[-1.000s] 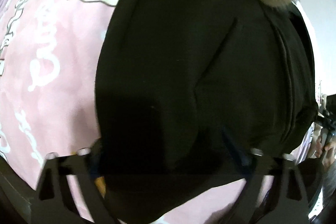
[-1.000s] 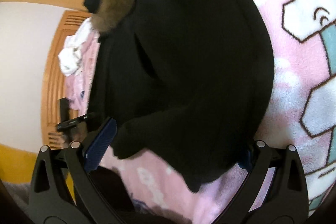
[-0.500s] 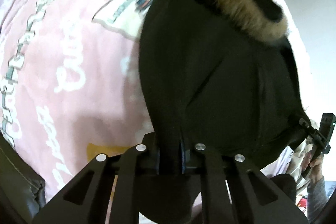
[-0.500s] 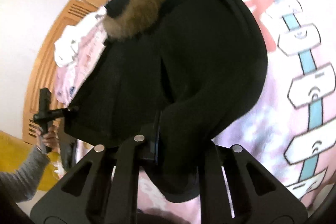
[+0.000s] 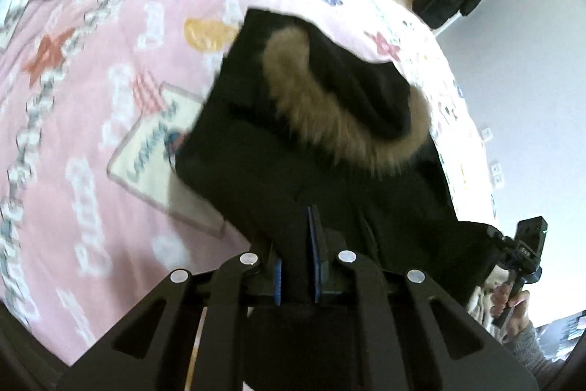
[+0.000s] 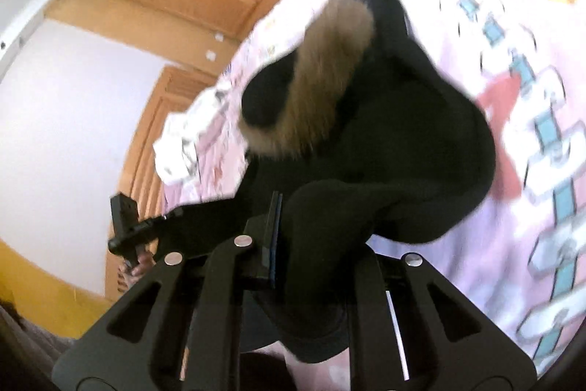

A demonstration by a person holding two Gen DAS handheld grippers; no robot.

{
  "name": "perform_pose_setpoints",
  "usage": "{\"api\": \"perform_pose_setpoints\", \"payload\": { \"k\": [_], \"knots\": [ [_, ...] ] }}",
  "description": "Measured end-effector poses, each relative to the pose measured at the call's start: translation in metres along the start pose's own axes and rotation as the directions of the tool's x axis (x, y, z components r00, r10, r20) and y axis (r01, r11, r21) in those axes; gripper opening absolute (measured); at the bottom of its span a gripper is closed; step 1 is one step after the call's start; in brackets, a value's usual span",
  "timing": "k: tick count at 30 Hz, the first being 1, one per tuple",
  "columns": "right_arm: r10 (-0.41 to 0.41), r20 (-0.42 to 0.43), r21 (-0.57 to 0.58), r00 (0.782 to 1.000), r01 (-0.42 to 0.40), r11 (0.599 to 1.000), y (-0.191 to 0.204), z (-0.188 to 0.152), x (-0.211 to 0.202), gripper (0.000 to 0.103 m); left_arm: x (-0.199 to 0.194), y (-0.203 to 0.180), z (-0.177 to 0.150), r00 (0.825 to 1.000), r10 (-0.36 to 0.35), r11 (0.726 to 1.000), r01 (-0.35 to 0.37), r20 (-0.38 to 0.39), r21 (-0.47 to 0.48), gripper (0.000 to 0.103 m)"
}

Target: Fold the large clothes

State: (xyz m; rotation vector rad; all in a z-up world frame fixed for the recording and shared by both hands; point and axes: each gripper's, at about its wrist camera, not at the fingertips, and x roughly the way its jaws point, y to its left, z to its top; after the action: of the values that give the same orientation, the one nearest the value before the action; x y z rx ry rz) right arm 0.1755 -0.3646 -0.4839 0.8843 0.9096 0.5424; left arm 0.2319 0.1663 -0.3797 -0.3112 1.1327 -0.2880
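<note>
Above the pink bed (image 5: 91,171), both your grippers (image 5: 296,266) (image 6: 289,244) have clamped their fingers onto the black coat's (image 5: 329,200) hem. Its lower edge has lifted, ready to fold toward the fur hood (image 5: 329,120).

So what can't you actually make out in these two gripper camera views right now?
- Left wrist view: the black coat's bottom edge, hidden behind the left gripper.
- Right wrist view: the right gripper's right finger, buried in coat cloth.
- Both views: the words on the pink blanket, smeared by blur.
</note>
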Motion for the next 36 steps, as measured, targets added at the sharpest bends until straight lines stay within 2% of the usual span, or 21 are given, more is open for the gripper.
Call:
{"api": "perform_pose_setpoints", "payload": {
  "k": [1, 2, 5, 8, 11, 13, 16, 18, 19, 21, 23, 27, 30, 34, 36],
  "knots": [
    [-0.011, 0.009, -0.018, 1.0, 0.011, 1.0, 0.003, 0.014, 0.002, 0.012, 0.0, -0.004, 0.014, 0.999, 0.042, 0.998, -0.043, 0.019, 0.036, 0.011],
    [-0.033, 0.019, -0.053, 0.999, 0.034, 0.998, 0.007, 0.028, 0.001, 0.012, 0.0, -0.007, 0.026, 0.998, 0.055, 0.996, -0.057, 0.033, 0.063, 0.011],
    [-0.033, 0.059, -0.12, 0.998, 0.04, 0.992, 0.022, 0.079, 0.005, 0.012, 0.002, -0.015, 0.072, 0.996, 0.06, 0.992, -0.067, 0.069, 0.106, 0.011],
    [-0.044, 0.082, -0.173, 0.996, 0.058, 0.983, 0.033, 0.14, 0.018, 0.011, 0.009, -0.016, 0.128, 0.993, 0.061, 0.993, -0.071, 0.099, 0.098, 0.011],
    [-0.055, 0.083, -0.139, 0.995, 0.066, 0.988, 0.029, 0.207, 0.047, 0.012, 0.027, -0.013, 0.192, 0.985, 0.124, 0.988, -0.134, 0.117, 0.082, 0.011],
    [-0.063, 0.084, -0.127, 0.994, 0.073, 0.989, 0.023, 0.24, 0.062, 0.011, 0.051, -0.003, 0.237, 0.982, 0.159, 0.985, -0.165, 0.101, 0.052, 0.011],
    [-0.116, 0.066, -0.078, 0.991, 0.122, 0.989, 0.007, 0.299, 0.103, 0.012, 0.091, 0.019, 0.284, 0.983, 0.179, 0.984, -0.178, 0.048, -0.022, 0.011],
    [-0.153, 0.035, -0.01, 0.988, 0.153, 0.988, -0.01, 0.323, 0.13, 0.012, 0.125, 0.038, 0.308, 0.982, 0.191, 0.978, -0.191, -0.011, -0.08, 0.011],
    [-0.164, 0.023, 0.013, 0.986, 0.164, 0.986, -0.016, 0.33, 0.141, 0.012, 0.14, 0.044, 0.314, 0.979, 0.202, 0.974, -0.205, -0.035, -0.094, 0.011],
    [-0.206, -0.061, 0.113, 0.977, 0.212, 0.971, -0.043, 0.343, 0.175, 0.015, 0.176, 0.053, 0.324, 0.964, 0.246, 0.96, -0.257, -0.101, -0.109, 0.011],
    [-0.203, -0.116, 0.214, 0.972, 0.224, 0.951, -0.065, 0.344, 0.195, 0.015, 0.206, 0.057, 0.328, 0.949, 0.267, 0.953, -0.286, -0.166, -0.098, 0.011],
    [-0.171, -0.176, 0.352, 0.969, 0.224, 0.909, -0.094, 0.346, 0.212, 0.015, 0.239, 0.061, 0.329, 0.929, 0.253, 0.959, -0.279, -0.271, -0.059, 0.012],
    [-0.116, -0.174, 0.405, 0.978, 0.179, 0.897, -0.104, 0.348, 0.208, 0.019, 0.245, 0.07, 0.334, 0.93, 0.188, 0.973, -0.22, -0.317, -0.07, 0.015],
    [-0.063, -0.211, 0.421, 0.976, 0.148, 0.895, -0.101, 0.353, 0.202, 0.028, 0.232, 0.078, 0.342, 0.927, 0.106, 0.986, -0.146, -0.358, -0.085, 0.017],
    [-0.025, -0.218, 0.426, 0.976, 0.118, 0.897, -0.097, 0.358, 0.196, 0.034, 0.221, 0.081, 0.347, 0.926, 0.041, 0.991, -0.085, -0.376, -0.1, 0.024]
  ]
}}
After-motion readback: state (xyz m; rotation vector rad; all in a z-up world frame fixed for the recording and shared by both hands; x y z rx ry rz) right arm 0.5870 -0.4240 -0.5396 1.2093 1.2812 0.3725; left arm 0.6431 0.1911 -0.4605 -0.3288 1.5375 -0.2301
